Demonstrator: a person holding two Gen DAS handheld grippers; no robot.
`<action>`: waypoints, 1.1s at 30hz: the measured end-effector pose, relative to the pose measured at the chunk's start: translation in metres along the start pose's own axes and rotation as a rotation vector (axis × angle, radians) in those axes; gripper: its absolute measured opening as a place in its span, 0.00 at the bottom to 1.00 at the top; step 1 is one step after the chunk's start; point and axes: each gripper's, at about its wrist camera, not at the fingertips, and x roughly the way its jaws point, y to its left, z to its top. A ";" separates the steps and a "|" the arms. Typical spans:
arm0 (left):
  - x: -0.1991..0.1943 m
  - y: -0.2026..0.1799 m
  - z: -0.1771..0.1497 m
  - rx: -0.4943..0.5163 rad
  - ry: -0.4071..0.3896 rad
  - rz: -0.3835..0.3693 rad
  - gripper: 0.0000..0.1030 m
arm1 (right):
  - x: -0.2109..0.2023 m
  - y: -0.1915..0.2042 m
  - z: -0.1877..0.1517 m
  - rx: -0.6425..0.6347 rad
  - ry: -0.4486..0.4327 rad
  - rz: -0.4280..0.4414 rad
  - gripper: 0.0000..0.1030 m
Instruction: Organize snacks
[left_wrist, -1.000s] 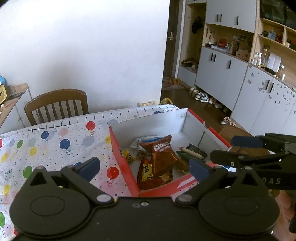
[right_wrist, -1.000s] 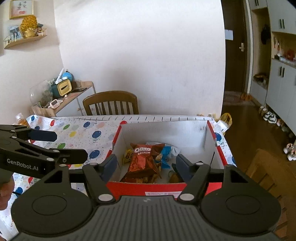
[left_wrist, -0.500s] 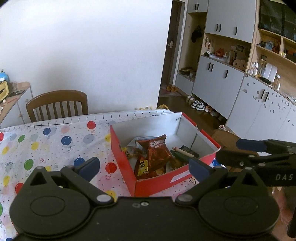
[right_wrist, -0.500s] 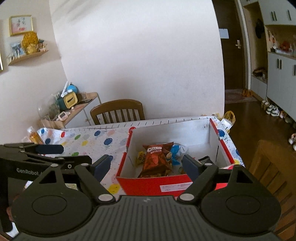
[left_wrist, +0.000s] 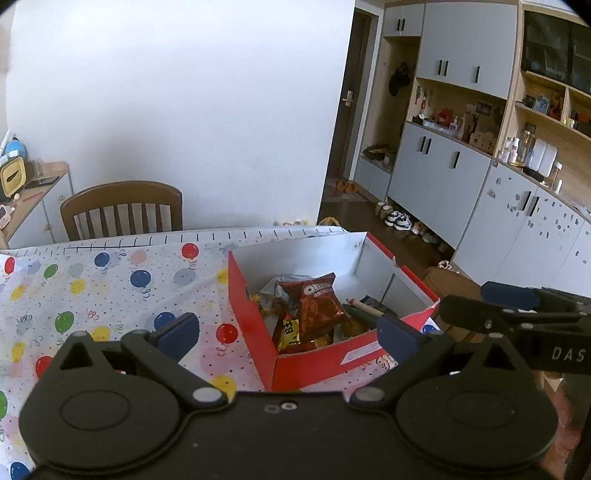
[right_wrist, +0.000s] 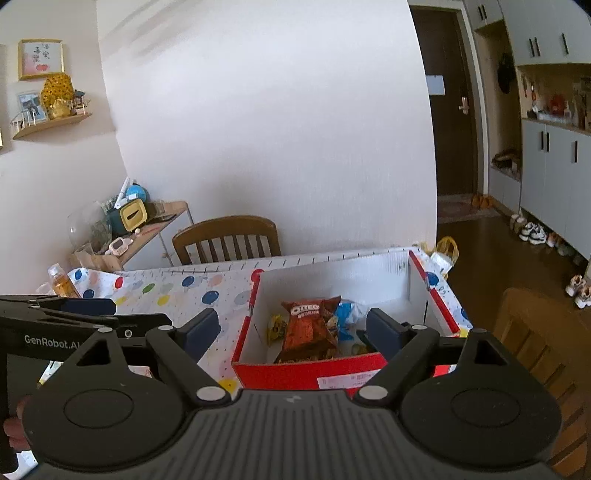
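Presently, far left in the right wrist view: small side table (right_wrist: 162, 221) against the wall, cluttered, with a yellow box (right_wrist: 133, 216) on it. Near left on the table: bottle of amber drink (right_wrist: 62, 283), just behind the left gripper (left_wrist: 288, 332).

Left gripper: jaws spread wide, nothing between the blue pads, held above the near table edge. Seen from the right wrist view it enters as a black arm at the left, fingers pointing right.

Balloon tablecloth (left_wrist: 110, 288) covers the table left of the box. Wooden chair (left_wrist: 123, 210) stands at the far side of the table, against the white wall.

Centre: red cardboard box (right_wrist: 306, 369), white inside, open top, sits on the right part of the table. Snacks lie piled in its left half: red-brown Oreo bag (right_wrist: 308, 328) on top, yellow packet (right_wrist: 277, 326) to its left, blue-and-white wrapper (right_wrist: 345, 317) to its right. Left wrist view also shows a dark packet (left_wrist: 369, 308) with a stick-shaped item across it in the right half of the box.

Right gripper (right_wrist: 291, 328): jaws wide apart, empty, held near and above the box's near wall.

Far right: grey cabinets (left_wrist: 436, 173), shoes (left_wrist: 397, 219) on the floor below them
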 end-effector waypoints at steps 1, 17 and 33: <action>-0.001 0.000 0.000 0.003 -0.005 0.003 0.99 | -0.001 0.001 0.000 0.000 -0.004 0.002 0.85; -0.010 -0.001 0.001 -0.011 -0.018 -0.014 0.99 | -0.010 0.004 0.002 -0.033 -0.050 -0.012 0.85; -0.012 -0.005 0.002 -0.009 -0.025 -0.025 0.99 | -0.013 0.007 0.001 -0.034 -0.046 -0.022 0.85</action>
